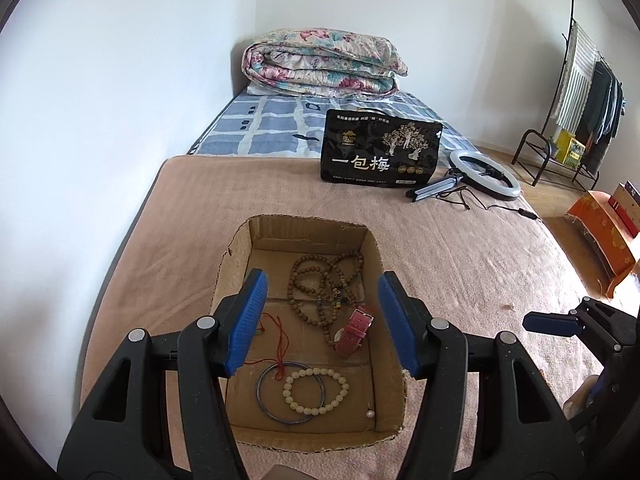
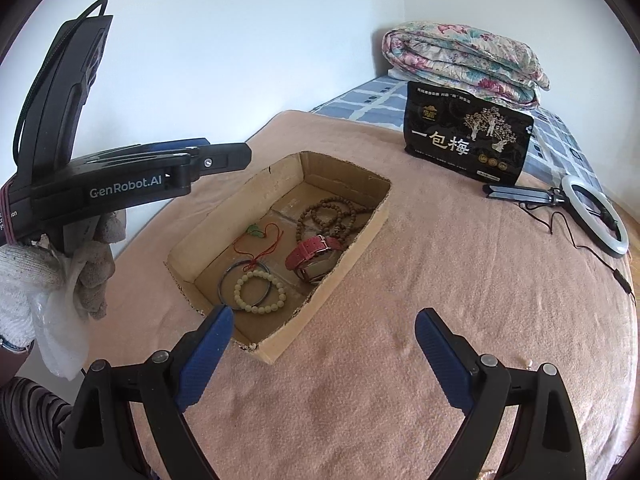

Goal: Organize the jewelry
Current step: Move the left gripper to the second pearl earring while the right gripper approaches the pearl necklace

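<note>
A cardboard box (image 1: 384, 256) lies on the pink blanket; it also shows in the right wrist view (image 2: 360, 248). In it are a brown bead necklace (image 1: 320, 280), a red-strap watch (image 1: 354, 332), a cream bead bracelet (image 1: 316, 391) across a dark bangle (image 1: 264, 400), a red cord with a green pendant (image 2: 256, 234) and a small pearl (image 1: 370, 414). My left gripper (image 1: 322, 328) hovers open and empty over the box. My right gripper (image 2: 324, 338) is open and empty over the blanket, just right of the box's near corner.
A black snack bag (image 1: 380, 152) and a ring light (image 1: 486, 174) with cable lie on the far blanket. A folded floral quilt (image 1: 320, 64) sits at the bed's head. A clothes rack (image 1: 580, 92) stands at right. The wall runs along the left.
</note>
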`<move>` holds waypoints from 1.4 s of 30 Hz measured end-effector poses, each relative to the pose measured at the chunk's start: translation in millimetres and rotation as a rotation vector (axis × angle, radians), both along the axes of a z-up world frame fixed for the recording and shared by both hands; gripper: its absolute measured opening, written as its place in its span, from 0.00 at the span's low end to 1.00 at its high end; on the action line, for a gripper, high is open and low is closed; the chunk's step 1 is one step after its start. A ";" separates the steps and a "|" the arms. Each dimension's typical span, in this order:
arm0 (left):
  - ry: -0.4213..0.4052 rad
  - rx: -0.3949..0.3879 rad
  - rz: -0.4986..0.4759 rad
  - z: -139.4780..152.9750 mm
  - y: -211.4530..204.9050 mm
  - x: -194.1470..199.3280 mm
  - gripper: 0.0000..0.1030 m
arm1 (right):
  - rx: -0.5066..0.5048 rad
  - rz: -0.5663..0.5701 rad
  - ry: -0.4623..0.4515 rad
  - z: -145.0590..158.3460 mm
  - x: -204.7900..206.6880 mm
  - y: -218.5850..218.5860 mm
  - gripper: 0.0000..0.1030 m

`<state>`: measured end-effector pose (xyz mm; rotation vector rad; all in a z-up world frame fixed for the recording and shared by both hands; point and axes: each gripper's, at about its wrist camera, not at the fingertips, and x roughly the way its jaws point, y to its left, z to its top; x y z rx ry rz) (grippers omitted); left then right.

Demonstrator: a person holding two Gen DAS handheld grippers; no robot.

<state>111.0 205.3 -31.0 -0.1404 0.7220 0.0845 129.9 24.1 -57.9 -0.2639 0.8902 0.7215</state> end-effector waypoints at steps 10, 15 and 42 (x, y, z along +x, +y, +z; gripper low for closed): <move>-0.011 0.002 -0.077 16.2 -43.6 -6.0 0.58 | -0.052 -0.088 -0.089 13.0 -1.5 -65.2 1.00; -0.001 0.000 -0.131 16.6 -70.7 -5.7 0.58 | -0.079 -0.144 -0.088 17.2 5.6 -109.3 1.00; 0.111 -0.051 -0.400 -17.1 -212.2 58.8 0.58 | -0.129 -0.290 -0.004 -19.3 1.1 -248.9 0.88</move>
